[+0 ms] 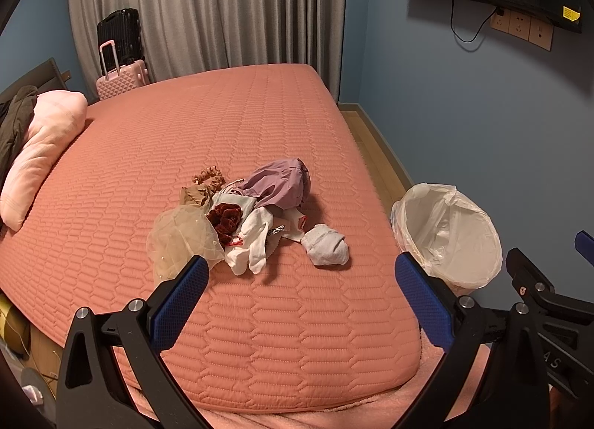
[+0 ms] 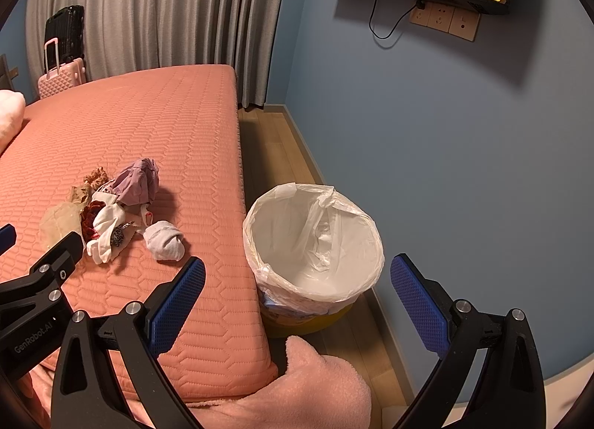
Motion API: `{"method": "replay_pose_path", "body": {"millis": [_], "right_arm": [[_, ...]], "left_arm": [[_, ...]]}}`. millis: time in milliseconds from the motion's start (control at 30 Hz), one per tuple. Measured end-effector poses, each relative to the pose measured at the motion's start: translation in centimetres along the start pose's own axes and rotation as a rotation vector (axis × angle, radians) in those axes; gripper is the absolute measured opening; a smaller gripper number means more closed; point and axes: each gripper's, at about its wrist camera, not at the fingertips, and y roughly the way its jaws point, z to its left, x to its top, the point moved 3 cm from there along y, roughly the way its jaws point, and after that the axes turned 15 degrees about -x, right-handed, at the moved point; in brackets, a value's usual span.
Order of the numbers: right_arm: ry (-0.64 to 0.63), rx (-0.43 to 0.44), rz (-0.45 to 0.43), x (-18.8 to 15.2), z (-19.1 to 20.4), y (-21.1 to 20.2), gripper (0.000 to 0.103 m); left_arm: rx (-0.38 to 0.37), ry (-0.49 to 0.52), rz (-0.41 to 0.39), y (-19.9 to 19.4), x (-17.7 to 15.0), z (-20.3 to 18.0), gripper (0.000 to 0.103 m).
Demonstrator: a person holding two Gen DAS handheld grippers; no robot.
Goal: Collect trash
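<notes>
your left gripper [image 1: 299,293] and right gripper [image 2: 297,293] both hang spread wide, holding nothing. the trash pile [image 1: 237,221] lies on the pink mattress [image 1: 230,124]. the lined bin [image 2: 315,239] stands on the floor just beside the bed.

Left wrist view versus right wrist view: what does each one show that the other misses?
Only the left wrist view shows the dark garment beside the pillow and the clutter under the bed's near-left corner. Only the right wrist view shows the bin's yellow base and the floor around it. Both show the bed, trash pile, lined bin, suitcases, and both grippers' jaws open, holding nothing.
</notes>
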Motion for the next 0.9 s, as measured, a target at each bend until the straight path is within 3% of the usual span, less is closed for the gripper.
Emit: {"method": "replay_pose_path", "body": {"millis": [900], "right_arm": [[0.023, -0.020, -0.018, 0.62, -0.05, -0.63, 0.097]], "left_arm": [[0.004, -0.006, 0.001, 0.11, -0.08, 0.26, 0.096]]}}
